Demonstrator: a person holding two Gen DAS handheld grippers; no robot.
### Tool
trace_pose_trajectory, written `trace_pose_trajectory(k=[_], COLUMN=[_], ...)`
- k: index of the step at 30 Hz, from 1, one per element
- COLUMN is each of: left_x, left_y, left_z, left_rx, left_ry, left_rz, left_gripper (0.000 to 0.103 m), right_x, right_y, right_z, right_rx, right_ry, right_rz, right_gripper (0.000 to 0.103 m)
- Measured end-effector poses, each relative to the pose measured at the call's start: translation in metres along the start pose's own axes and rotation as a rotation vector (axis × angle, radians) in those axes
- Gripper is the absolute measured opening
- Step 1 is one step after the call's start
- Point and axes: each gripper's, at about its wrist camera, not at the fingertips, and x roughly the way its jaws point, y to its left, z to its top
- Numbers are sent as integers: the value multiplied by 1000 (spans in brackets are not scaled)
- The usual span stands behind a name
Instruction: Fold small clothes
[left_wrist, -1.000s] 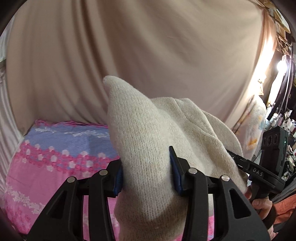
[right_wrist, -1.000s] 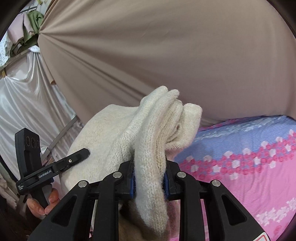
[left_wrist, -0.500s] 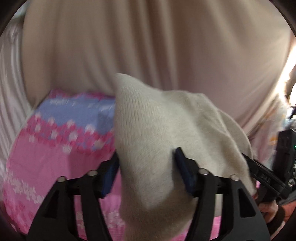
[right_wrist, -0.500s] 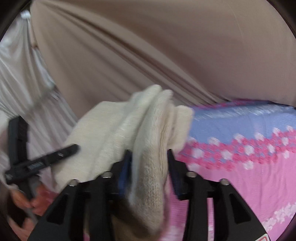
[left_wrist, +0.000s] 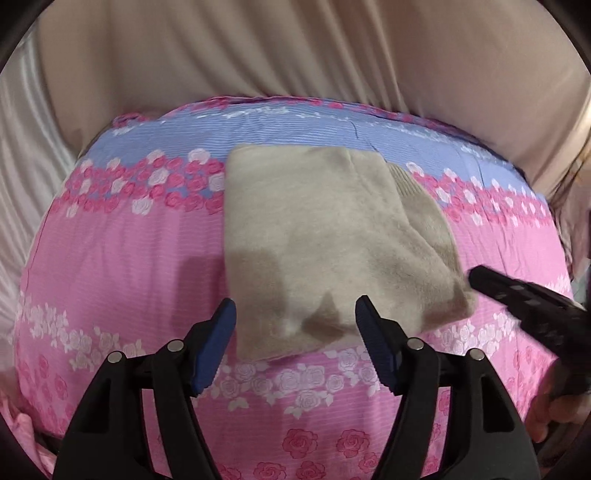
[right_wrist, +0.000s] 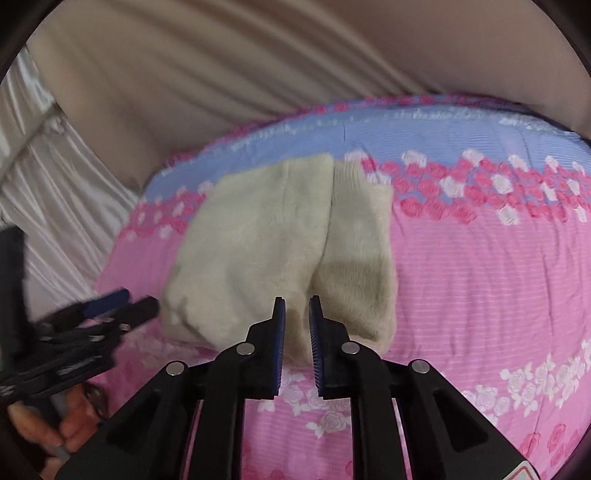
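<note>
A folded cream knit garment (left_wrist: 325, 243) lies flat on a bed covered by a pink and blue sheet printed with roses (left_wrist: 122, 258). It rests near the middle of the bed, its far edge reaching the blue band of the sheet and its near edge on the plain pink part. In the right wrist view the garment (right_wrist: 258, 251) shows a lengthwise crease, with a narrower ribbed part folded along its right side.

The left tongs (left_wrist: 295, 317) hang just above the near edge of the garment, their blue-padded jaws standing well apart with nothing clamped; the cloth lies under the gap, not pressed by the pads. The right tongs (right_wrist: 297, 314) point down at the near edge of the garment. Their jaws have just been closing and now stand almost together, with only a thin gap and no cloth caught between them.

Each view also shows the other tool, blurred: the right tongs at the right edge of the left view, just beside the garment's near right corner, and the left tongs at the lower left of the right view, with a hand (right_wrist: 55, 424) gripping the handle.

Behind the bed hangs a beige curtain (left_wrist: 295, 48), and a pale satin cloth (right_wrist: 48, 192) drapes at the left.
</note>
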Motion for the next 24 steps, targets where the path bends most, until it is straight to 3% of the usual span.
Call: trace_pose_trajectory(k=[3,5,12,17,20,24], left_x=[6,9,8,-2,-10,-10], left_y=[-6,-6,3,-2,-4,-7], left_z=[1,0,-7,-17,-27,-41], left_rx=[12,7,-23,-6,-3,4], left_ry=[21,33,44,2,-40,-27], left_rz=[5,8,43,82,97,85], left_gripper=[65,65,69,81,86,86], right_x=[41,39,-34,-59,-63,-55], right_y=[-16,-22,-6,5,12,19], right_z=[-11,-15,-10,-27,-44,-66], right_rx=[4,29,54,81,85,72], right_ry=[125,122,-75,-168,-197,-172], right_rz=[-96,-109,-129,-199,-228,-235], right_gripper=[13,8,17,42,49,49])
